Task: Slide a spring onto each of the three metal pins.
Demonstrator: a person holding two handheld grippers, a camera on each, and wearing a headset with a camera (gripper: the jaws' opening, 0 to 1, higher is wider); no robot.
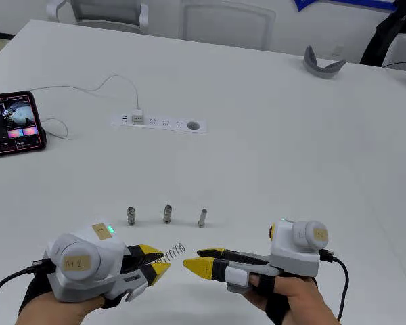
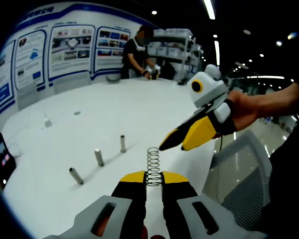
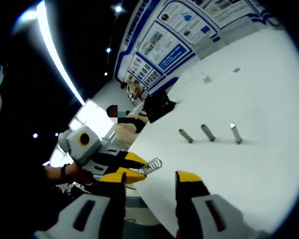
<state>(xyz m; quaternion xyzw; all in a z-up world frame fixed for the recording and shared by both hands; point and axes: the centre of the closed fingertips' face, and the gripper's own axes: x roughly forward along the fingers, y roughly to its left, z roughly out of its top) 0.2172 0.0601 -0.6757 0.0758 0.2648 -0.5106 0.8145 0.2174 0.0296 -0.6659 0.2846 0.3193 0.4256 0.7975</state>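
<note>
First, head view: the left gripper (image 1: 162, 261) pinches a spring (image 1: 174, 252) by one end, near three bare pins (image 1: 167, 214). Left gripper view: jaws nearly closed on its end coils. It looks light and floppy, so that end hold suits. Right gripper view: the right gripper (image 3: 150, 177) is open wide and empty.

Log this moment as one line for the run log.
left gripper: shut on spring | right gripper: open, empty | three pins: standing, bare
</note>
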